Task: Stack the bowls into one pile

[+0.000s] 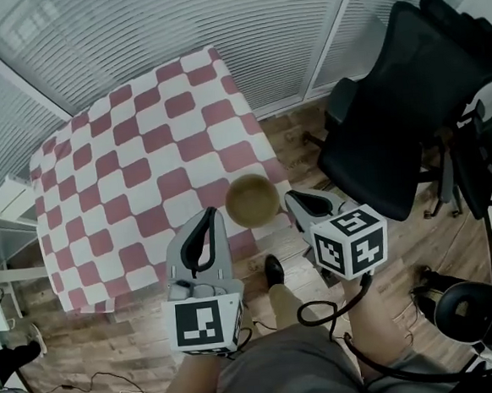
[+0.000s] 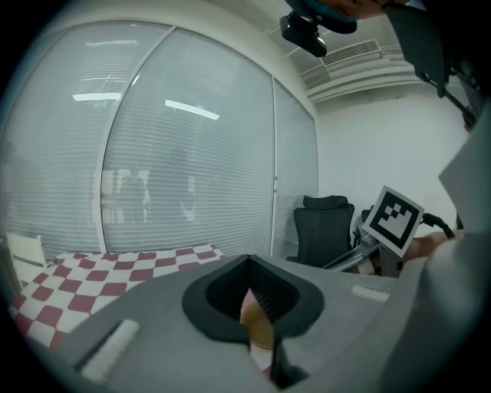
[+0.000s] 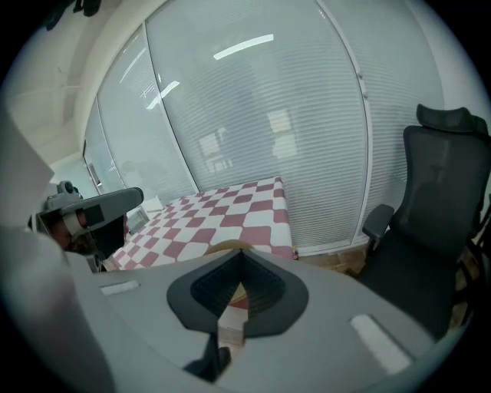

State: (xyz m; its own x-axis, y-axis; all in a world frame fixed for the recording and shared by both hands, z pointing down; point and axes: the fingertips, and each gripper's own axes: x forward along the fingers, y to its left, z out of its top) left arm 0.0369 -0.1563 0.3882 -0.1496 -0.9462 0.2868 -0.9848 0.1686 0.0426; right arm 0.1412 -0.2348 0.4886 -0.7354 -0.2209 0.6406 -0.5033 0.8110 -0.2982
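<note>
- Bowl (image 1: 252,199): tan and round, sitting mouth-up at the lower right edge of the checked table (image 1: 132,149), close to its corner. Only one rim is showing from above, so whether other bowls are nesting inside cannot be told.
- Left gripper (image 1: 208,213): hanging at lower centre of the head view and pointing up the frame. Its jaws are lying together with nothing between them. The bowl is lying just up and to the right of its tip.
- Right gripper (image 1: 292,198): hanging to the right of the bowl, jaws closed and carrying nothing. Its tip is sitting just beside the bowl's right rim; whether it is touching cannot be told.
- Governing relation: the bowl is lying between the two tips, with the right gripper the nearer. Being round, it is offering no long axis, only a rim to take.
- Hidden: in both gripper views the gripper's own body is covering nearly all of the bowl, leaving only a tan sliver showing.
- Surroundings: a black chair (image 1: 391,104) is standing right of the table, and a shoe (image 1: 273,271) is showing below the table's edge.
</note>
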